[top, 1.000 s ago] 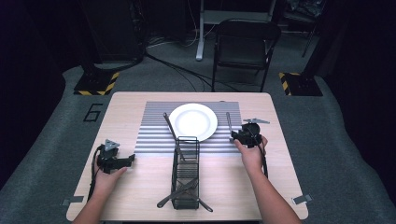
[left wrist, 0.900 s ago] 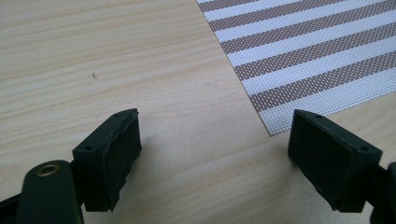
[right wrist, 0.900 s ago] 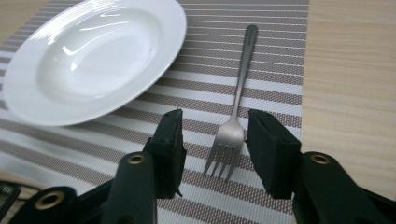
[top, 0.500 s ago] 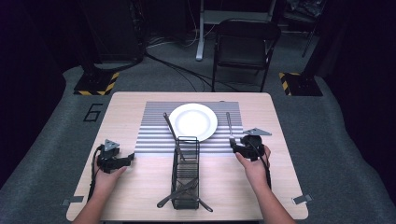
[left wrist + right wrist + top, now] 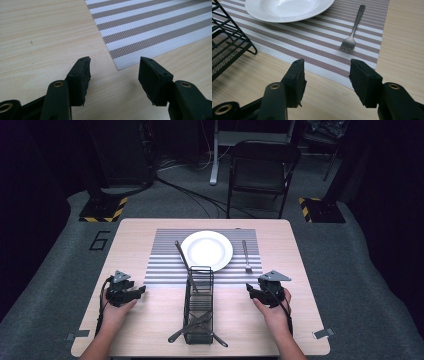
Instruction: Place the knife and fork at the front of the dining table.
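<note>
A white plate [image 5: 206, 250] sits in the middle of a striped placemat [image 5: 165, 267]. A fork [image 5: 246, 256] lies on the mat right of the plate, tines toward me. A black wire caddy [image 5: 199, 304] stands at the table's centre front with cutlery in it. My left gripper [image 5: 140, 291] rests open near the mat's front left corner [image 5: 117, 68], nothing between its jaws. My right gripper [image 5: 248, 290] is open just in front of the mat. In the right gripper view the gripper [image 5: 325, 82] points at the fork [image 5: 352, 32], with the plate [image 5: 287, 10] farther left.
A dark utensil [image 5: 182, 257] leans from the caddy over the mat left of the plate. Other utensils [image 5: 195, 327] stick out at the caddy's front. A black chair [image 5: 262, 170] stands beyond the table's far edge. The caddy's corner [image 5: 232, 42] is close on the right gripper's left.
My right gripper has drawn back from the fork toward the table's front, and is now off the mat. The fork stays on the mat. My left gripper has not moved.
</note>
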Available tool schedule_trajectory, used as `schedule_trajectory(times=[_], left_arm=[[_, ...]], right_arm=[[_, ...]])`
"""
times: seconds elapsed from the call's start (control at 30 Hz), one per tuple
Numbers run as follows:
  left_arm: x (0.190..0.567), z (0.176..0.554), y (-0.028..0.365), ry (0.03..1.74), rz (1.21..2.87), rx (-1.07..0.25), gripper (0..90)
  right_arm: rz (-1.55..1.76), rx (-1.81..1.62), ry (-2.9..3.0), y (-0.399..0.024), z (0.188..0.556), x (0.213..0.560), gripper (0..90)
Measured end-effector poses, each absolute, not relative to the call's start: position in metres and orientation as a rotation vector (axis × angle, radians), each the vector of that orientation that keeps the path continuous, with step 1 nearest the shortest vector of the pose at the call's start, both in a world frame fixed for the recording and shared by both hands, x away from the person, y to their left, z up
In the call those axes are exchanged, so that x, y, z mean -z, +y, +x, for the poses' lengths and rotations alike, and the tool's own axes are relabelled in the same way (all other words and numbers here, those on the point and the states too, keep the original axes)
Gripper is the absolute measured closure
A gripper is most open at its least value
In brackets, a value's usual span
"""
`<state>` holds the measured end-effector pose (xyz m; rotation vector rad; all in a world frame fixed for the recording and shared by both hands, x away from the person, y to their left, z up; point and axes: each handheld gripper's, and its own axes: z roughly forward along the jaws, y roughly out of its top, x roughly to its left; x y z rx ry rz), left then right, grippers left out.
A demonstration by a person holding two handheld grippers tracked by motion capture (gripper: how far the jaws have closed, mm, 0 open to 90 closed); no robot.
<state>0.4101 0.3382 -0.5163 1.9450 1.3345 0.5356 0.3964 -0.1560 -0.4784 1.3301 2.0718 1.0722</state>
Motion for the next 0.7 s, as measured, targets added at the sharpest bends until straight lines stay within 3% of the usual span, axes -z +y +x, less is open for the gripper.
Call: schedule_trajectory(times=[0.27,0.7], left_arm=[[0.498,0.399,0.325,1.252,1.95,-0.55,42.3],[0.459,0.398,0.303,1.182,1.948,-0.406,52.5]], right_arm=[[1.277,-1.066,2.066,-0.157,0.396,0.48,45.6],[1.287,-1.069,2.062,-0.159,0.395,0.483,45.8]])
